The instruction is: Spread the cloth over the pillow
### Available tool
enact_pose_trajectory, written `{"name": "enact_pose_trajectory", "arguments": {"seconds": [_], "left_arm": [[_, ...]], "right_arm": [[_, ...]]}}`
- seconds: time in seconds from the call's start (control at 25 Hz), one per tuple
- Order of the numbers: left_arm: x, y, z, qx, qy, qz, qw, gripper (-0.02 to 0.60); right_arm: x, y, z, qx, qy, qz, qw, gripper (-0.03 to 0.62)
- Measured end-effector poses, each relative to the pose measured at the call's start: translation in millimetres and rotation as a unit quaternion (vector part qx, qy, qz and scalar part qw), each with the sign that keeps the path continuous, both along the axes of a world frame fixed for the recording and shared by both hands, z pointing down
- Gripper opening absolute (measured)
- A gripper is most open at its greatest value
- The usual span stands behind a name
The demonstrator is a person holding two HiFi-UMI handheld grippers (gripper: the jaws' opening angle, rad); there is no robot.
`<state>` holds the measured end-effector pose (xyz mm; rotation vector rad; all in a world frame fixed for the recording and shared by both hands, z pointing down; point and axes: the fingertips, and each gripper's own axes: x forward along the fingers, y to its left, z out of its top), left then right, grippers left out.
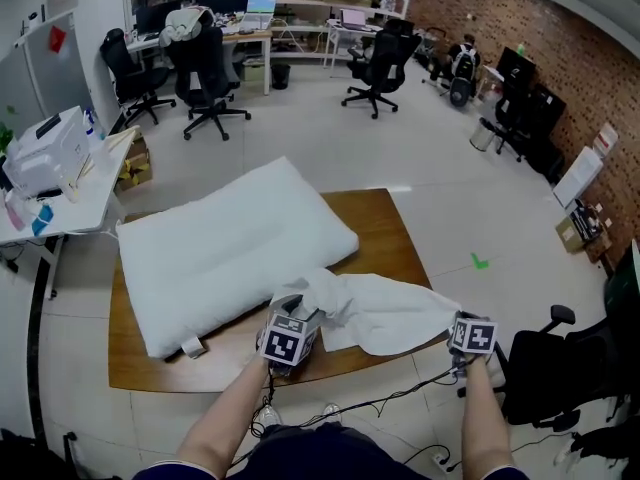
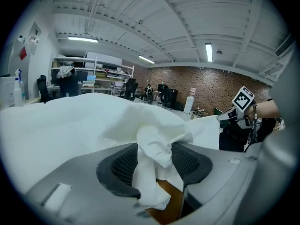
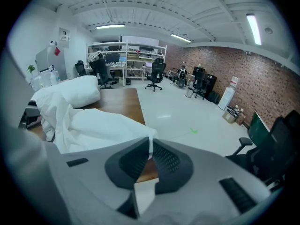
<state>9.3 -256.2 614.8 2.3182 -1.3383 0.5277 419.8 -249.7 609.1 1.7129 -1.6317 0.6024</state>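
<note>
Between the jaws of the left gripper (image 2: 156,167) a twisted bunch of the cloth (image 2: 152,142) is seen. These jaws stand wide apart, and a gap is left on one side through which the wooden table (image 2: 168,191) shows below. The fabric is therefore judged to be lying loose there, not pinched. The jaws of the right gripper (image 3: 149,159) are nearly closed, and a thin edge of the cloth is clamped between them, so that one corner is under control. Just ahead of both pairs of jaws the cloth is heaped in folds on the near part of the table and is not yet spread. Farther ahead and to the left, the pillow (image 1: 225,253) is laid flat and almost wholly bare, touched only at its near edge by the cloth's far folds. A fresh hold by the left jaws is probably needed, so that the cloth can be drawn taut between two corners and carried over the pillow.
</note>
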Motion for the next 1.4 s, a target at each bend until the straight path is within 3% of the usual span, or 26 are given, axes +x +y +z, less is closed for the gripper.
{"name": "enact_pose_trajectory", "arguments": {"seconds": [0.12, 0.24, 0.28, 0.44, 0.8, 1.2, 1.4], "left_arm": [[5.6, -9.8, 1.2, -0.003, 0.001, 0.001, 1.0000, 0.218], [3.8, -16.2, -4.5, 0.005, -0.006, -0.015, 0.9998, 0.044], [2.8, -16.3, -8.2, 0.009, -0.007, -0.016, 0.9998, 0.036], [-17.2, -15.8, -32.0, 0.029, 0.009, -0.034, 0.9990, 0.031], [-120.6, -23.8, -125.8, 0.091, 0.018, -0.130, 0.9871, 0.029], [-214.6, 8.6, -221.6, 0.161, 0.013, -0.236, 0.9582, 0.029], [-249.2, 35.2, -264.3, 0.186, -0.010, -0.274, 0.9435, 0.029]], "right_arm": [[-5.2, 1.4, 0.2, 0.002, -0.003, -0.003, 1.000, 0.035], [-6.6, 0.5, -3.8, 0.009, -0.004, -0.009, 1.000, 0.035], [-6.2, 0.1, -6.7, 0.012, -0.003, -0.011, 1.000, 0.035], [-3.5, -7.7, -23.1, 0.037, -0.004, -0.019, 0.999, 0.035], [-26.4, -59.0, -102.8, 0.144, -0.025, -0.050, 0.988, 0.035], [-92.9, -112.2, -198.3, 0.241, -0.042, -0.127, 0.961, 0.035], [-136.5, -134.1, -241.3, 0.277, -0.046, -0.174, 0.944, 0.035]]}}
